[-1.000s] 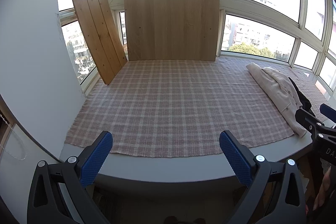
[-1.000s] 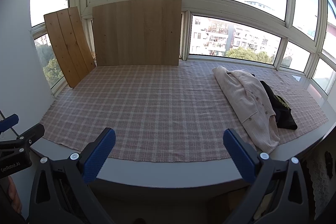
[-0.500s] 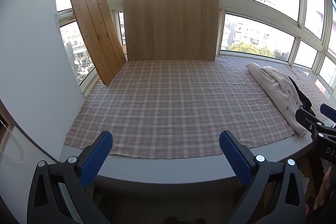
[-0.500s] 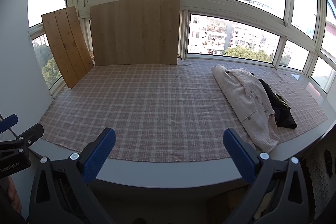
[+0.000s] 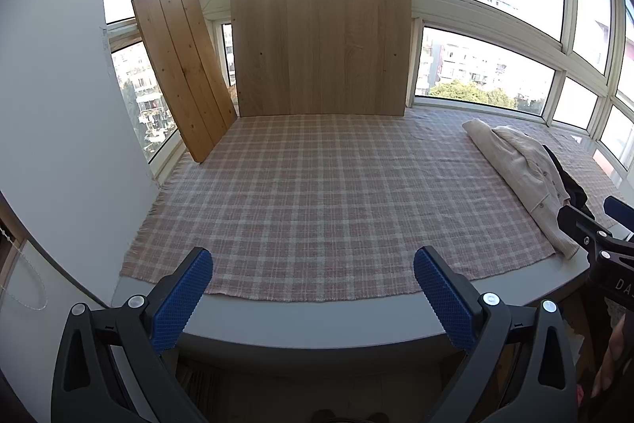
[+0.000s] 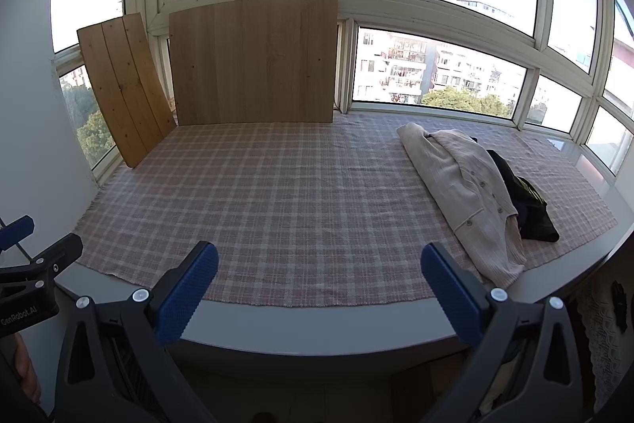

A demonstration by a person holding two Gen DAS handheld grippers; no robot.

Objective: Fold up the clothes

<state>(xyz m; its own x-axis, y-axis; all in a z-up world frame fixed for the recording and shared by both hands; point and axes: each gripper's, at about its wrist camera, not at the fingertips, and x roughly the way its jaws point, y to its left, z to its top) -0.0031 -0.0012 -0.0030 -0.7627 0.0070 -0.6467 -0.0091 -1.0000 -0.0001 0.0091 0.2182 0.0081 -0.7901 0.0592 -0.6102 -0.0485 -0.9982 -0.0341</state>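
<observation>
Right wrist: plaid cloth (image 6: 301, 209), bay windows (image 6: 436, 74)

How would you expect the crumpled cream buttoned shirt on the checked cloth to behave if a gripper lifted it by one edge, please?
The crumpled cream buttoned shirt would probably hang floppy, since it already lies in soft folds. It looks thin and crinkled, so likely light. Lifting could drag the black garment that touches it.
</observation>
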